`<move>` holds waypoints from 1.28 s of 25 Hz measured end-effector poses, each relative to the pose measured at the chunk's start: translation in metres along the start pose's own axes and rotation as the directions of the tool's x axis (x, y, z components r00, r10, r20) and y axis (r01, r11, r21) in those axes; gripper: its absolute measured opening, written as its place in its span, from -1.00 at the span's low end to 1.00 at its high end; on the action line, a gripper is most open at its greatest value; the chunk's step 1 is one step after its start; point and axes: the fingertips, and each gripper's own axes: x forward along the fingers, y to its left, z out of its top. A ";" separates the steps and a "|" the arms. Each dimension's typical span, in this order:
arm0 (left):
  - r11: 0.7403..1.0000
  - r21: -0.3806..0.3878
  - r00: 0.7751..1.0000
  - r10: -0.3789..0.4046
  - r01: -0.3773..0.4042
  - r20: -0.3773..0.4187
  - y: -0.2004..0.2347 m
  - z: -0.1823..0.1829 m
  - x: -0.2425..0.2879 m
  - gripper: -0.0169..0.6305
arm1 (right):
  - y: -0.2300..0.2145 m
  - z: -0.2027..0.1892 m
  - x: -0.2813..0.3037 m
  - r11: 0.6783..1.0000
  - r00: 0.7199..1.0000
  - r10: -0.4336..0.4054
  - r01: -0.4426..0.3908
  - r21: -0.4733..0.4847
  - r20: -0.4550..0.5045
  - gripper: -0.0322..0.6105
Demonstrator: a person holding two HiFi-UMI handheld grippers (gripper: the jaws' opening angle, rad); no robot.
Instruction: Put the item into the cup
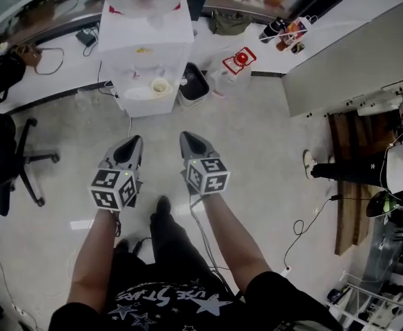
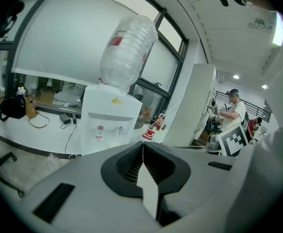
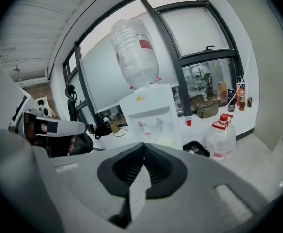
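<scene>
1. Ahead across the floor (image 1: 257, 150), in the head view, stands a white water dispenser (image 1: 146, 54) with a pale cup (image 1: 161, 86) on its ledge. The left tool (image 1: 134, 141) and right tool (image 1: 188, 137) point at it side by side, well short of it. The cup lies straight forward between their two lines, so neither hand looks clearly nearer.
2. In the left gripper view, the left tool (image 2: 142, 147) has its jaws pressed together with nothing between them. The dispenser (image 2: 110, 120) sits ahead and a little left of the tips.
3. In the right gripper view, the right tool (image 3: 144, 152) is likewise closed and empty. The cup (image 3: 165, 141) shows just above its tips, slightly to the right, at the foot of the dispenser (image 3: 151, 113). No item to drop in is visible, so the next move is probably a plain walk forward.
</scene>
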 end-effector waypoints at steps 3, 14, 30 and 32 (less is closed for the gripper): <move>1.000 0.003 1.000 -0.018 0.018 0.008 0.000 0.002 -0.023 -0.92 | 0.019 0.001 -0.013 1.000 1.000 -0.019 0.019 0.000 0.007 -0.90; 0.998 0.029 0.998 -0.060 0.060 0.017 0.005 -0.011 -0.137 -0.92 | 0.104 -0.002 -0.078 0.994 0.992 -0.110 0.110 0.004 0.068 -0.90; 0.986 0.114 0.986 -0.134 0.122 0.101 0.004 -0.020 -0.288 -0.92 | 0.222 -0.031 -0.156 0.988 0.976 -0.154 0.153 0.014 0.152 -0.90; 0.986 0.114 0.986 -0.131 0.120 0.101 0.012 -0.026 -0.307 -0.92 | 0.241 -0.037 -0.165 0.988 0.975 -0.157 0.157 0.011 0.156 -0.90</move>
